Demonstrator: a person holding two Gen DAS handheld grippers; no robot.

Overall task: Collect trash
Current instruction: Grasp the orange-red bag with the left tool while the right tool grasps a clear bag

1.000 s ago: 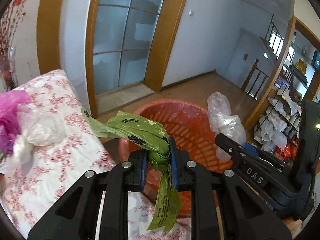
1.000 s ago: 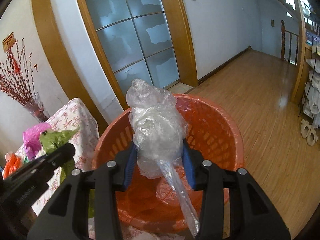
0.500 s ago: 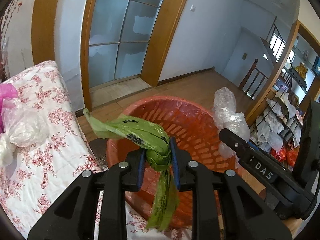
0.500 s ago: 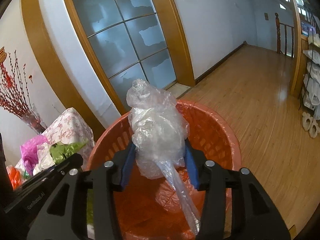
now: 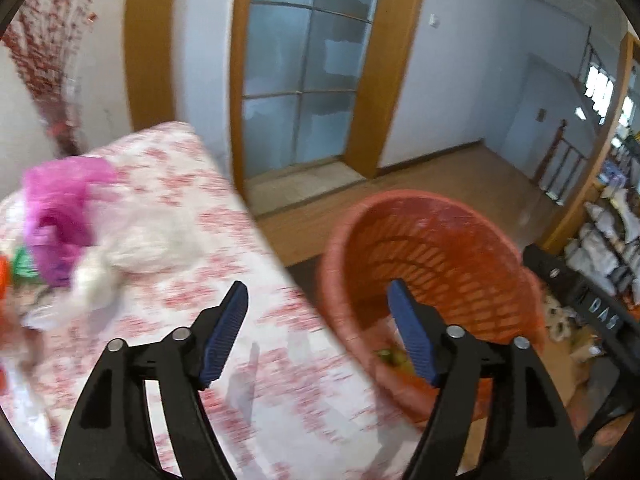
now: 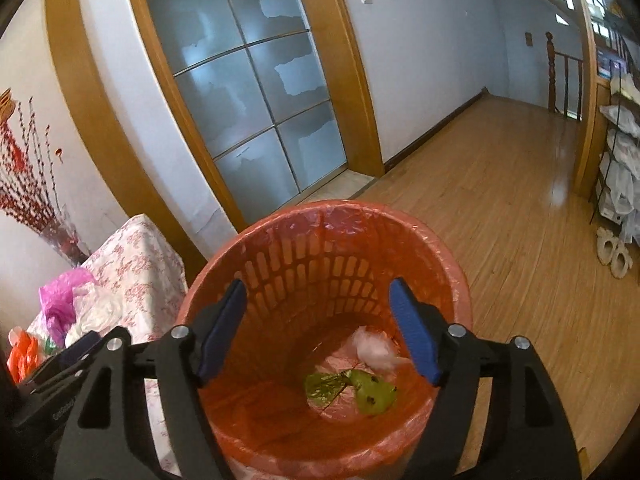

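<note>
An orange plastic basket (image 6: 320, 240) stands on the floor beside the table. A green bag (image 6: 360, 392) and a clear plastic bag (image 6: 376, 348) lie at its bottom. My right gripper (image 6: 316, 332) is open and empty above the basket. My left gripper (image 5: 318, 332) is open and empty over the table edge, left of the basket (image 5: 432, 240). A pink bag (image 5: 60, 216) and a white bag (image 5: 132, 248) lie on the floral tablecloth (image 5: 280, 400); both show in the right wrist view too, the pink bag (image 6: 60, 300) beside the white bag (image 6: 96, 308).
An orange bag (image 6: 24, 356) lies at the table's left edge. A vase of red branches (image 6: 60, 236) stands at the table's far end. Glass doors (image 6: 248, 92) are behind. Wooden floor (image 6: 520, 220) stretches right, with a shelf rack (image 6: 620, 160) at the far right.
Both grippers opened. The green bag and the clear bag dropped into the basket. My left gripper swung left toward the table.
</note>
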